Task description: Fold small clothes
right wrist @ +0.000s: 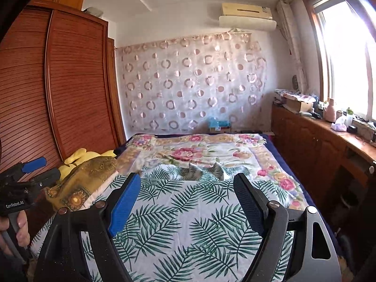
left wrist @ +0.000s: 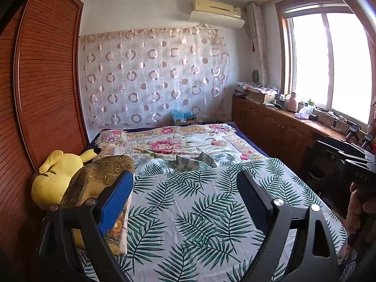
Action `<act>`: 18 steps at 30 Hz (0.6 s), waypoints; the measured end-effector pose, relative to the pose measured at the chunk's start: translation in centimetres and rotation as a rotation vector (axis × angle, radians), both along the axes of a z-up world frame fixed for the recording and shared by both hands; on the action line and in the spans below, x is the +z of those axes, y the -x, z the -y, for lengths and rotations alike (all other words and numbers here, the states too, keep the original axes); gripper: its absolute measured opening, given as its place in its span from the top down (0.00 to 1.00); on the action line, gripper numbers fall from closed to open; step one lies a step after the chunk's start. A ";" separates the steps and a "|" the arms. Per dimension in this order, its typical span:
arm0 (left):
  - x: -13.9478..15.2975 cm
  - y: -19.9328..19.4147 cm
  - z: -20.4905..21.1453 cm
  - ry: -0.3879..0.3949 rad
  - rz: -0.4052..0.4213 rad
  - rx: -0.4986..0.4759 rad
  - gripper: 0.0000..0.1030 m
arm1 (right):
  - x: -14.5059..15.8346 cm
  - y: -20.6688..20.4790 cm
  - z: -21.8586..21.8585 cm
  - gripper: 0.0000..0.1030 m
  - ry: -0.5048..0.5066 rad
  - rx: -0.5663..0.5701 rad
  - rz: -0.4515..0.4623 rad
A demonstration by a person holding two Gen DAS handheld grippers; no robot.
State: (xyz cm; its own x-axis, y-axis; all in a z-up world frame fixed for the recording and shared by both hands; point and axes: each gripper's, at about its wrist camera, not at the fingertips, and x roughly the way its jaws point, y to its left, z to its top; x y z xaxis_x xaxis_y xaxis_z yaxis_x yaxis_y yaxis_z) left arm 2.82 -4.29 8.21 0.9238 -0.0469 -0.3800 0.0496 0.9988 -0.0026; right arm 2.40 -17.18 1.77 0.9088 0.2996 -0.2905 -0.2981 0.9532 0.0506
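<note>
The left gripper point(left wrist: 185, 188) and right gripper point(right wrist: 188, 192) both stand released, jaws wide apart with nothing between the pads, above the palm-leaf-printed white bed sheet point(left wrist: 199, 211). The small folded garment in matching leaf-print fabric point(left wrist: 196, 162) lies at frame centre, ahead of both grippers, near the edge of the floral pink-and-cream quilt point(left wrist: 169, 141). A yellow plush toy point(left wrist: 56, 176) rests at the left, beside the slatted wooden wardrobe point(left wrist: 47, 82).
</note>
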 end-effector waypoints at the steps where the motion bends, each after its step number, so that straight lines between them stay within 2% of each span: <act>1: 0.0 -0.1 0.0 0.001 -0.001 0.001 0.13 | 0.1 0.1 0.1 0.20 0.000 0.000 0.000; 18: 0.1 0.0 -0.4 0.004 -0.006 0.010 0.13 | 0.2 -0.1 0.9 0.20 0.007 0.005 -0.005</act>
